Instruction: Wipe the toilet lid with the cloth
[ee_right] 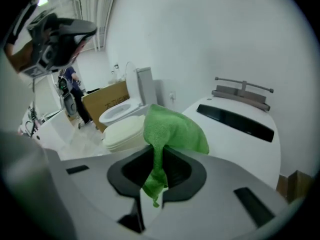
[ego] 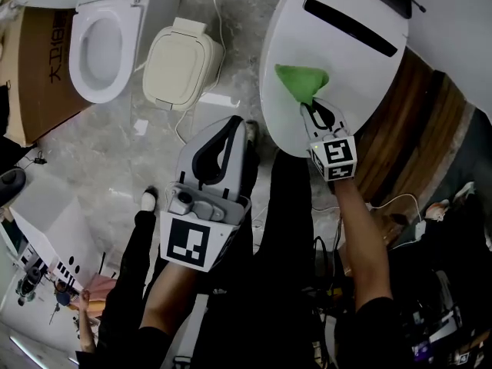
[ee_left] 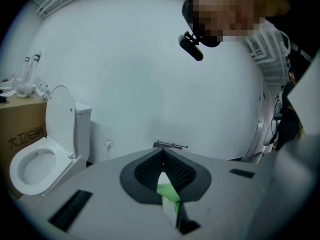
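At ten o'clock we see an open toilet (ego: 100, 48). Near six o'clock our left gripper (ego: 231, 125) has its jaws closed on nothing. At one o'clock our right gripper (ego: 315, 108) pinches the green cloth (ego: 301, 81), which lies on the white toilet lid (ego: 346, 71).

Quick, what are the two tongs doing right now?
Left tongs: closed, tips together, nothing clearly gripped.
Right tongs: closed on the green cloth.

Right claw (ego: 314, 109) pinched on cloth (ego: 300, 81), arm outstretched; left claw (ego: 234, 123) closed.
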A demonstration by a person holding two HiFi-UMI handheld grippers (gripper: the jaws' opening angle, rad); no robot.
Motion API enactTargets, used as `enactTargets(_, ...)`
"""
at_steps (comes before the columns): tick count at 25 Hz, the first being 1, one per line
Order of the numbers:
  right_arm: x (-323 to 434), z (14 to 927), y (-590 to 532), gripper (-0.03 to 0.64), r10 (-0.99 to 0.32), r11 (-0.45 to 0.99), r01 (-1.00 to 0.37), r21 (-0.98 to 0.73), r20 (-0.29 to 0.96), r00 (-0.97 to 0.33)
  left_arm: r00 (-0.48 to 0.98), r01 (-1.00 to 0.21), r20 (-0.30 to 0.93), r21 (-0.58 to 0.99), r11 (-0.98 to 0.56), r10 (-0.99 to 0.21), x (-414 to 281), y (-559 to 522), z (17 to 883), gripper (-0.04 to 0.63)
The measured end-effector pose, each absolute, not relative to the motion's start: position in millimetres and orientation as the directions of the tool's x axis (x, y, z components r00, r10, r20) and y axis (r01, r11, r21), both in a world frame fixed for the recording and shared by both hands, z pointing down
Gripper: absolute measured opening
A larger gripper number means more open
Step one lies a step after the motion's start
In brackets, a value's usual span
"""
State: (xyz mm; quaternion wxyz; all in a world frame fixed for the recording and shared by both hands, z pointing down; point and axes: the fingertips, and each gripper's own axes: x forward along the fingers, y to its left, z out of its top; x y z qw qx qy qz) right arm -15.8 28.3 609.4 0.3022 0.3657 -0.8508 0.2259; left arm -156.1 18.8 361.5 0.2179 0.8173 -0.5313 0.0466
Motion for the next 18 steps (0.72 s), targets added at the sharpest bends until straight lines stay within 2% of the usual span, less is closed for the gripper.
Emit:
enactTargets(7,-3.5,606.5,-83.0,0.064,-0.601,0.457,-0.881,-0.126,0.687,-0.41,0.399,-0.9,0.31,0.313,-0.304,-0.863,-158.2,12.7,361.4,0.0)
enactTargets(18,-1.7,659.2,-144.8,0.064,-0.511,0.498,-0.867,-0.02,0.801,-0.312,0.353,-0.914,0.323,0.322,-0.249,-0.878,-165.6,8.2,363.5,0.0)
